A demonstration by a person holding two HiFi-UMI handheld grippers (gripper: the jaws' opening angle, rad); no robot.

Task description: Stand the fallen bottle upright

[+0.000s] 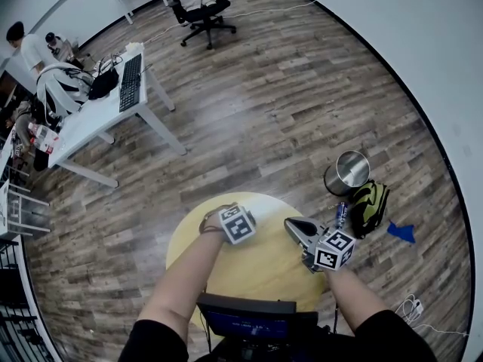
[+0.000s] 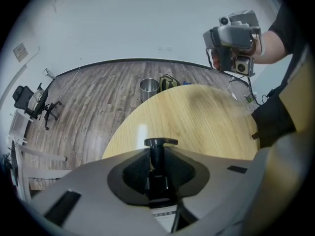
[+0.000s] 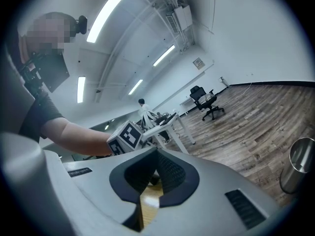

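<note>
A dark bottle (image 2: 157, 173) with a black cap (image 2: 160, 142) and a white label shows in the left gripper view. It sits between the jaws of my left gripper (image 2: 158, 167), which is shut on its neck and points steeply down at the round wooden table (image 2: 206, 122). The bottle seems to lie along the tabletop, cap pointing away from the camera. In the head view the left gripper's marker cube (image 1: 237, 225) hides the bottle. My right gripper (image 1: 291, 224) hovers over the table's right side, near level, shut and holding nothing.
A steel bin (image 1: 348, 172), a green-and-black bag (image 1: 370, 206) and a blue scrap (image 1: 401, 232) lie on the wood floor right of the table. A dark device (image 1: 249, 315) sits at the near edge. A white desk (image 1: 98, 115) and an office chair (image 1: 200, 10) stand farther off.
</note>
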